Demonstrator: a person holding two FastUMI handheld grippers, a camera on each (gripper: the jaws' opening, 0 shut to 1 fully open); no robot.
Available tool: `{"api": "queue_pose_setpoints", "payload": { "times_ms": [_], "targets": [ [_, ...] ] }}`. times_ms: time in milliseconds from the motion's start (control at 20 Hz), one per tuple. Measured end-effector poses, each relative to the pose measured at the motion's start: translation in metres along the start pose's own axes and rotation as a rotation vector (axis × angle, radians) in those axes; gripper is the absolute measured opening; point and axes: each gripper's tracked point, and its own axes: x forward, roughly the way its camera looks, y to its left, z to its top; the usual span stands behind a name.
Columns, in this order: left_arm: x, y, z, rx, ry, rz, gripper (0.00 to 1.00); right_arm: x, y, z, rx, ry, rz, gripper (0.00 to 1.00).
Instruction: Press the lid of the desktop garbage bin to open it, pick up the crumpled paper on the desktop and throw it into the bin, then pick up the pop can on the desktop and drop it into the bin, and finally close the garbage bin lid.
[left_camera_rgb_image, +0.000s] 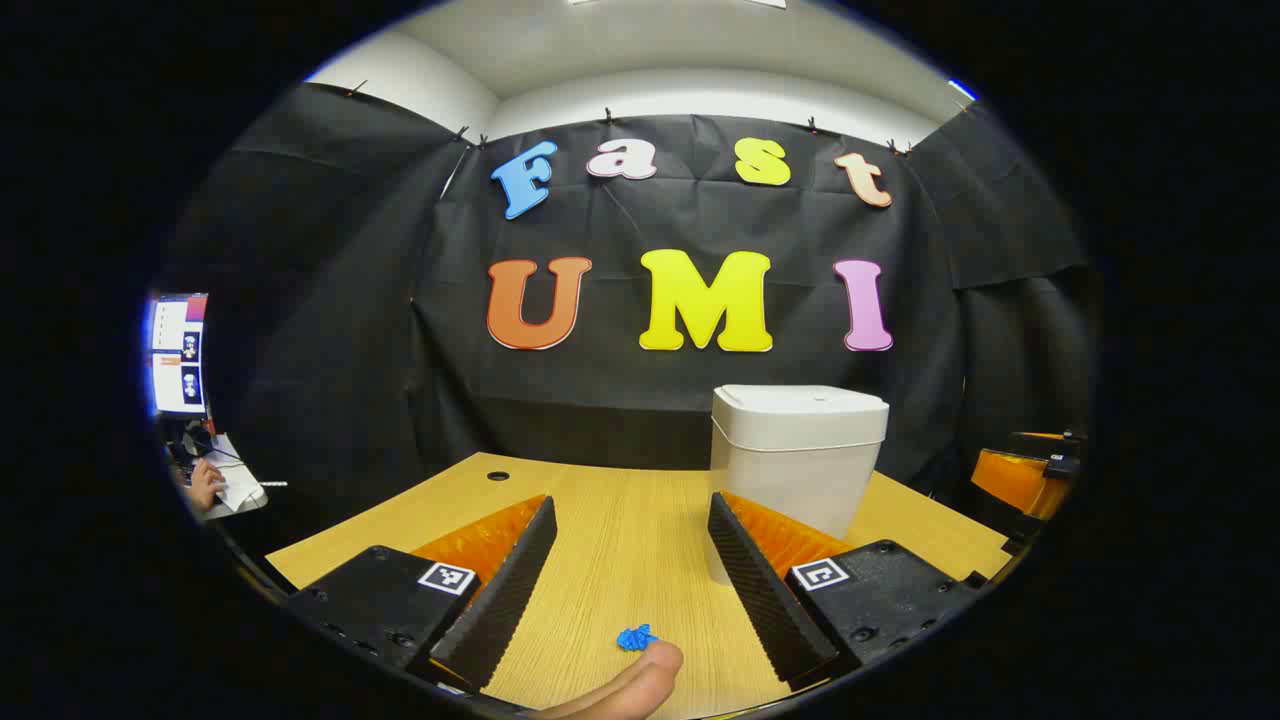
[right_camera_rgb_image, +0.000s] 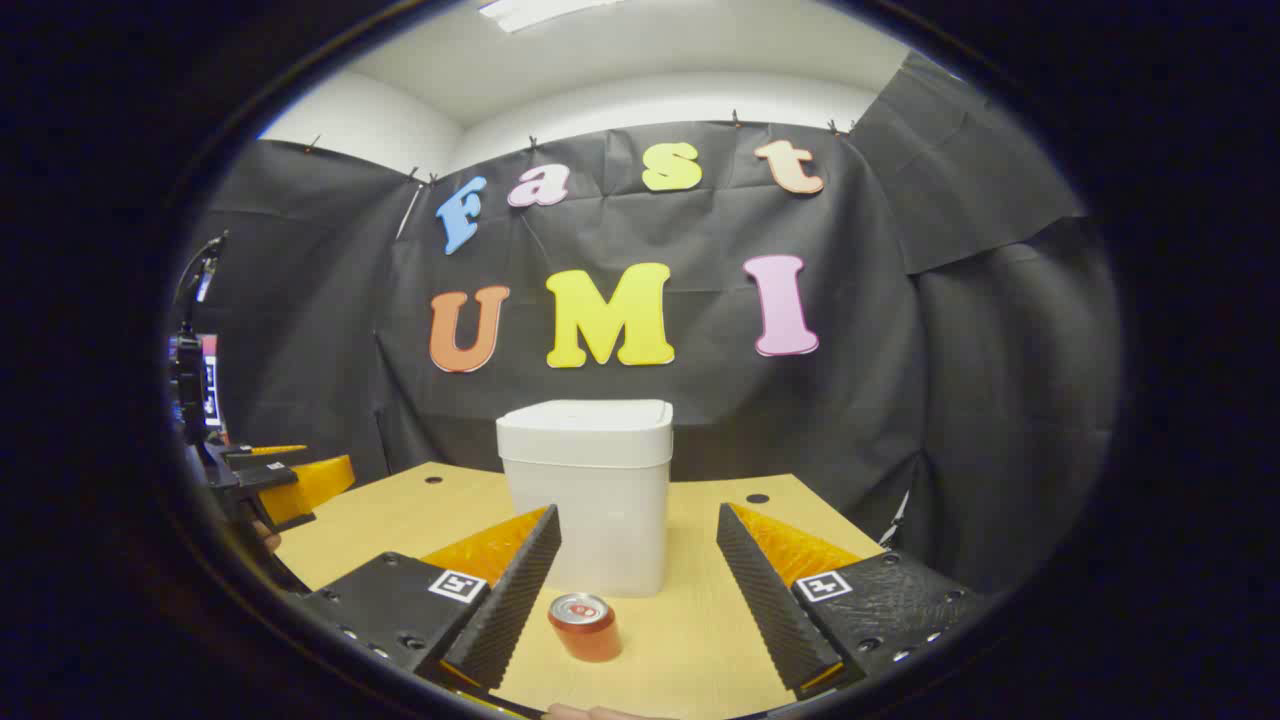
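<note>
The white garbage bin (left_camera_rgb_image: 800, 450) stands on the wooden table (left_camera_rgb_image: 620, 540) with its lid down, ahead and to the right of my left gripper (left_camera_rgb_image: 632, 505), which is open and holds nothing. A small blue crumpled paper (left_camera_rgb_image: 636, 637) lies on the table low between that gripper's fingers, right by a person's fingertip (left_camera_rgb_image: 640, 682). In the right gripper view the bin (right_camera_rgb_image: 585, 490) is straight ahead, lid down. A red pop can (right_camera_rgb_image: 584, 625) stands upright in front of it, just inside the left finger of my open right gripper (right_camera_rgb_image: 638, 515).
The other gripper (left_camera_rgb_image: 1030, 475) shows at the table's right edge in the left gripper view, and the left one (right_camera_rgb_image: 270, 480) at the left edge in the right gripper view. Cable holes (right_camera_rgb_image: 757, 497) mark the table's back. A monitor (left_camera_rgb_image: 180, 352) and a hand (left_camera_rgb_image: 205, 485) are far left.
</note>
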Motion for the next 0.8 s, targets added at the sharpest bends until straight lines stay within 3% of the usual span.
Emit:
{"api": "queue_pose_setpoints", "payload": {
  "times_ms": [800],
  "targets": [
    [-0.005,-0.013,0.002,0.042,-0.005,0.012,0.98,0.000,-0.016,-0.029,-0.005,0.038,0.013,0.96]
  ]
}}
